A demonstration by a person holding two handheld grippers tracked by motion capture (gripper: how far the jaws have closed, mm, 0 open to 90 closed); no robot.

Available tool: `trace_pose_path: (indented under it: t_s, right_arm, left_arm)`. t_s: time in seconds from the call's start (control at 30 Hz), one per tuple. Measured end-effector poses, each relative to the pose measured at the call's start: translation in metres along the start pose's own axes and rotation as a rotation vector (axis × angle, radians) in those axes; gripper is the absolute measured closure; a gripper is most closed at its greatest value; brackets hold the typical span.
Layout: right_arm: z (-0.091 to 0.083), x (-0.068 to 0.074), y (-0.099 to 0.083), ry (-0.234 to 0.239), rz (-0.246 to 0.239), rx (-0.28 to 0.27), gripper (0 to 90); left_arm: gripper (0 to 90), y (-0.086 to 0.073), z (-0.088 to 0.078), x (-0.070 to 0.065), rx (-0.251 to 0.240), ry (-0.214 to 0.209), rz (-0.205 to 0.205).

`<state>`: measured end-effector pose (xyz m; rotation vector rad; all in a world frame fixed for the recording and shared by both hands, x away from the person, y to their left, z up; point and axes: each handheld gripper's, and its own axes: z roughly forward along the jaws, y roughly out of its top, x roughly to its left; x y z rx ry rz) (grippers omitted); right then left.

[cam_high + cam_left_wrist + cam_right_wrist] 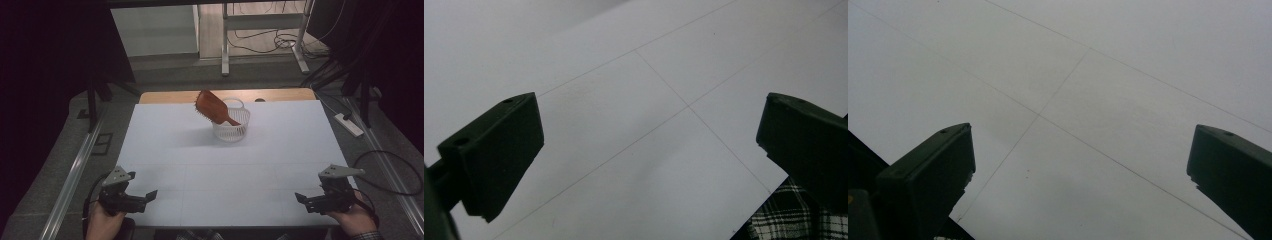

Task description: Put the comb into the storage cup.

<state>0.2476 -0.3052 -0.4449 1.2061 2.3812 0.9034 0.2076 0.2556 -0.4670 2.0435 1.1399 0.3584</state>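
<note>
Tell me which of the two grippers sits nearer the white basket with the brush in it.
Neither clearly. The left gripper and right gripper rest open at opposite near corners, about equally far from the white slotted plastic basket holding the reddish-brown paddle hairbrush.

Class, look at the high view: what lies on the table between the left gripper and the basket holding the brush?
Nothing: from the left gripper to the basket with the brush, only bare white table shows.

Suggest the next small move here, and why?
Probably move one gripper, say the right gripper, forward toward the hairbrush. Both grippers sit open at the near edge of the table, the left gripper included, holding nothing, while the brush leans in the white basket far across.
</note>
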Motion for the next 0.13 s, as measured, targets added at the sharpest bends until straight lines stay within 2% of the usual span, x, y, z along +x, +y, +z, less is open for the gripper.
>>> trace_pose_path:
  t_s: [0.13]
  right_arm:
    - [0.0005,-0.0003,0.0000,-0.001,0.000,0.003,0.0]
  left_arm:
    - [0.0,0.0010,0.0011,-0.0012,0.009,0.004,0.006]
